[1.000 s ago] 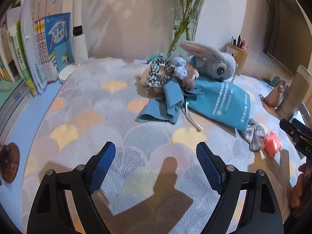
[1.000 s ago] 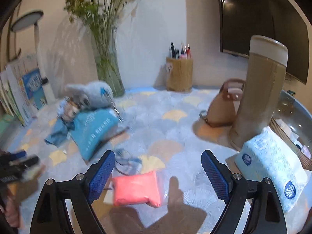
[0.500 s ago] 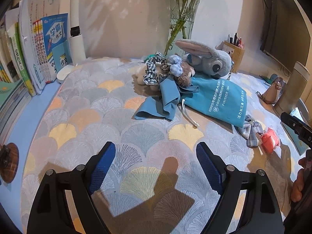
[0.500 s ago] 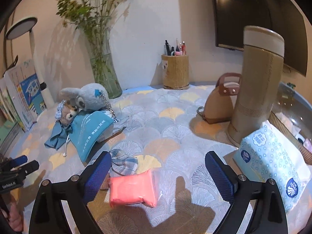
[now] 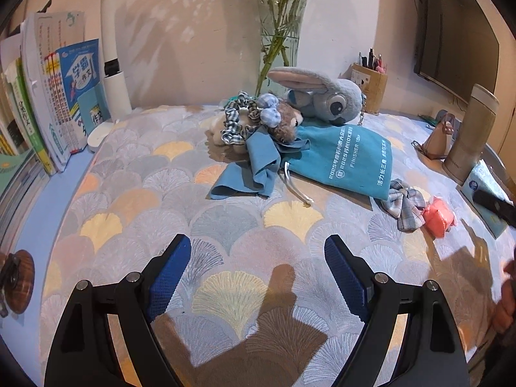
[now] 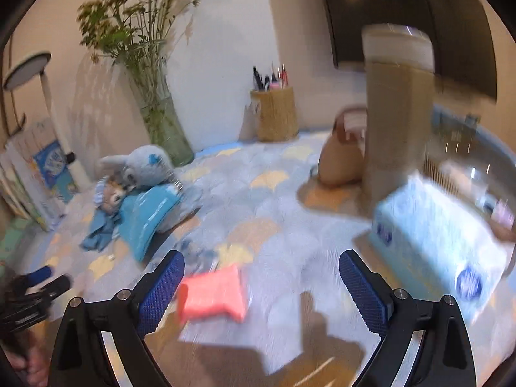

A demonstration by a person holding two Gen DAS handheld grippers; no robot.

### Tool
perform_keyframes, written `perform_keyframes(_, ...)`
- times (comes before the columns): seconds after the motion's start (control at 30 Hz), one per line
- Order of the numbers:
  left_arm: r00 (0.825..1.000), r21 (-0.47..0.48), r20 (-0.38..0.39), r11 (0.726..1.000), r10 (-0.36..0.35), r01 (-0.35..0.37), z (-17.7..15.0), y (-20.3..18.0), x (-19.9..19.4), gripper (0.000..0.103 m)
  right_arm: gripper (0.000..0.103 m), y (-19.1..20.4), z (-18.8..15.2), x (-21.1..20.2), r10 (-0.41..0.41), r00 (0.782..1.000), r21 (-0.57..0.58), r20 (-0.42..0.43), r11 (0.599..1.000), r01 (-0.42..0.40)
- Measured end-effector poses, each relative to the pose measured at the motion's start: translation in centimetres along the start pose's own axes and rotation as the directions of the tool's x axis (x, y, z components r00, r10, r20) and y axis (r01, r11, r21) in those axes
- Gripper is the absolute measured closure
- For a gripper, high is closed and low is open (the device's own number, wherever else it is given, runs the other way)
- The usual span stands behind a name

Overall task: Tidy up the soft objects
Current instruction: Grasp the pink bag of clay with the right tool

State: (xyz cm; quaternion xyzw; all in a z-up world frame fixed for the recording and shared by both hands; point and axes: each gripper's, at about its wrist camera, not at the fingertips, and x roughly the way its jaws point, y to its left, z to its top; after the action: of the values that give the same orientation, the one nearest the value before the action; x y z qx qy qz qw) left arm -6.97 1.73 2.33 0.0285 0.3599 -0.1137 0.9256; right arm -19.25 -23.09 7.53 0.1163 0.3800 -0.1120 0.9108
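Fan-patterned tablecloth point(image 5: 135, 174) in grey, yellow and peach covers the table, cream wall behind.

Soft items, heaped at the far middle of the cloth: grey long-eared plush toy point(image 5: 322, 96), lying on its side before a clear glass vase of green stems point(image 5: 279, 25); small brown plush with pale blue bows point(image 5: 280, 121), touching it; checked fabric scrunchie point(image 5: 233, 122), just beside; crumpled blue cloth point(image 5: 254, 167); teal drawstring pouch with white print point(image 5: 348, 161), flat, its top edge under the grey plush. Apart from the heap, toward the right: grey plaid fabric bow point(image 5: 403, 203) touching a coral-pink soft packet point(image 5: 437, 216).

Other items: row of upright books point(image 5: 54, 103) at left; white lamp post and base point(image 5: 113, 90); tan pen holder point(image 5: 369, 87); tall beige flask point(image 5: 471, 132); small tan bag point(image 5: 438, 135); pale blue tissue pack point(image 6: 435, 235).

Left gripper point(image 5: 256, 277): blue-padded jaws standing wide over bare cloth, holding nothing.

Right gripper point(image 6: 261, 285): jaws spread wide and just been opening further; the coral-pink packet point(image 6: 213, 293) lies on the cloth between them, nearer the left pad, not pinched. View blurred.
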Motion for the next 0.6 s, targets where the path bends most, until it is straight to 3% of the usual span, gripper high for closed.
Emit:
perform_keyframes(0.2,1.0,-0.006,-0.014,1.0,-0.017,0.016,0.1,-0.1,0.0,0.019,0.007,1.5,-1.4,0.6,0.095,0.974,-0.008,-0.206,0.995,-0.098)
perform_keyframes(0.3,0.994,-0.008,-0.044,0.995,-0.1,0.1,0.7,-0.6,-0.1,0.019,0.008,2.0,-1.2,1.7,0.198,0.939,0.071,-0.283,0.98,-0.185)
perform_keyframes(0.4,0.985,-0.021,-0.036,0.985,-0.17,0.17,1.5,-1.3,-0.7,0.02,0.016,2.3,-1.3,3.1,0.281,0.908,0.169,-0.311,0.956,-0.238)
perform_keyframes(0.53,0.968,-0.039,-0.029,0.968,-0.25,0.249,2.8,-2.2,-0.9,0.021,0.031,3.9,-0.6,5.2,0.135,0.939,0.099,-0.317,0.989,-0.109)
perform_keyframes(0.6,0.967,-0.023,-0.028,0.967,-0.253,0.253,3.1,-2.9,-0.9,0.021,0.032,4.3,0.0,6.1,0.094,0.949,0.091,-0.301,0.993,-0.07)
